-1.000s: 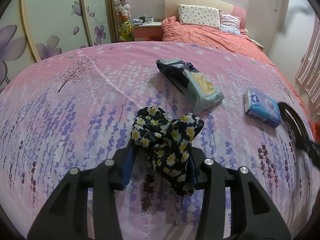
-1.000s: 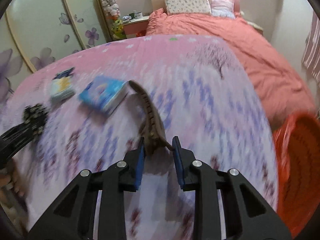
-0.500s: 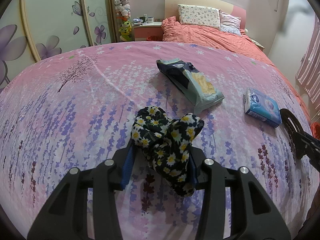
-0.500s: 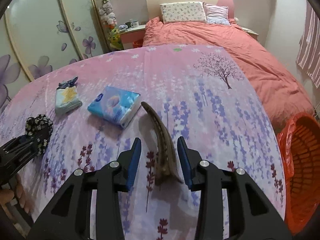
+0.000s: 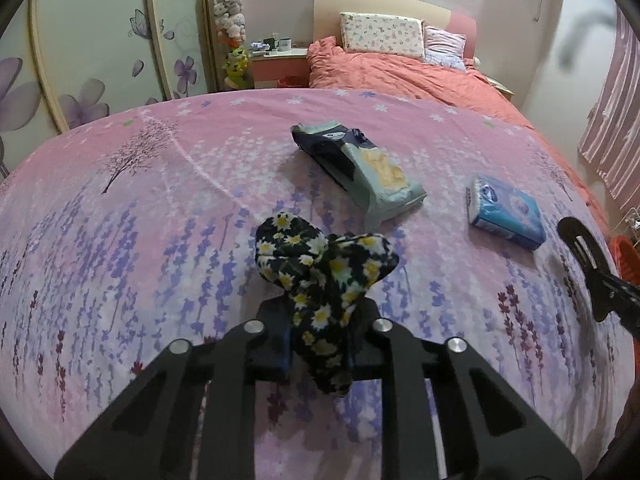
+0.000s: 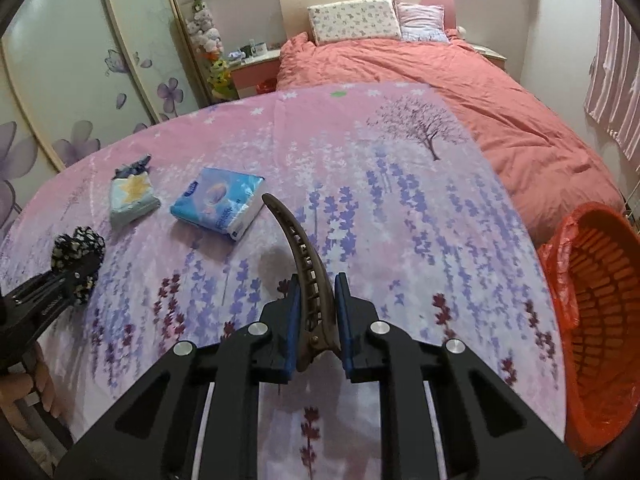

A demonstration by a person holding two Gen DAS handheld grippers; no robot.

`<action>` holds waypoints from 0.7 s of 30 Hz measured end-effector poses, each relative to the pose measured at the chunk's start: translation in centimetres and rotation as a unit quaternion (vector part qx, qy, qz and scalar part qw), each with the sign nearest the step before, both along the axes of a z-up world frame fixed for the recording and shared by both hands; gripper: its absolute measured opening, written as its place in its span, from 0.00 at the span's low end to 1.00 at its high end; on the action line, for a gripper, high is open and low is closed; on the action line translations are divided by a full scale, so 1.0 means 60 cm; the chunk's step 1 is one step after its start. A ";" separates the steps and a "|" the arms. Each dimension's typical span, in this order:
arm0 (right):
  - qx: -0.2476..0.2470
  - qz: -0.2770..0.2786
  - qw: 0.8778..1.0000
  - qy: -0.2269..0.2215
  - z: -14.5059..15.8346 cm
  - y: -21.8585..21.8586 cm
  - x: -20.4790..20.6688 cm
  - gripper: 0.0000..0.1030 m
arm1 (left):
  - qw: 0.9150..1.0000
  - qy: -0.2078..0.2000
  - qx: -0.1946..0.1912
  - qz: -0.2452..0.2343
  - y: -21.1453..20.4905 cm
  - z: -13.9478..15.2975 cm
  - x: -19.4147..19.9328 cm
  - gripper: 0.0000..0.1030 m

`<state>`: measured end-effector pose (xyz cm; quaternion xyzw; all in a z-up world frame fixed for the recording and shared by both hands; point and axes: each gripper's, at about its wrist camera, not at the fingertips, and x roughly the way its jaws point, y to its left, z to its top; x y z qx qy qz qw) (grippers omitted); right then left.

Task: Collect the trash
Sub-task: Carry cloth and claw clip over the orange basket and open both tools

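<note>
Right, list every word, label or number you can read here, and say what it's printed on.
None can be read.
Blue tissue pack: white print on its front and side, too blurred to read.
Snack bag: printing too small to make out.
Left gripper: small marking on its side, not legible.

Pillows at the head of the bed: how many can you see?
2. A floral pillow leans against the headboard; a pink striped pillow sits right beside it. Others may be hidden.
</note>
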<state>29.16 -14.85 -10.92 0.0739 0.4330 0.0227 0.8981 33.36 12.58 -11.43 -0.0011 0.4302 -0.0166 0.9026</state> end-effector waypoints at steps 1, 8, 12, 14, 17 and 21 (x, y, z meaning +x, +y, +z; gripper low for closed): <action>0.001 -0.001 1.000 -0.005 0.007 -0.003 -0.006 0.16 | 1.000 -0.001 0.000 0.001 0.001 0.001 -0.005 0.18; 0.012 -0.001 0.999 -0.035 0.060 -0.010 -0.048 0.16 | 1.000 -0.014 -0.011 -0.006 -0.008 0.046 -0.045 0.17; 0.015 -0.002 0.998 -0.055 0.095 -0.014 -0.072 0.16 | 0.999 -0.033 -0.014 -0.020 -0.026 0.089 -0.069 0.17; 0.019 -0.003 0.998 -0.062 0.109 -0.018 -0.083 0.16 | 0.998 -0.043 -0.020 -0.028 -0.035 0.116 -0.085 0.17; 0.023 -0.004 0.997 -0.073 0.127 -0.022 -0.101 0.16 | 0.997 -0.054 -0.030 -0.042 -0.050 0.149 -0.106 0.17; 0.024 -0.007 0.996 -0.085 0.147 -0.032 -0.125 0.16 | 0.995 -0.066 -0.035 -0.064 -0.081 0.179 -0.133 0.17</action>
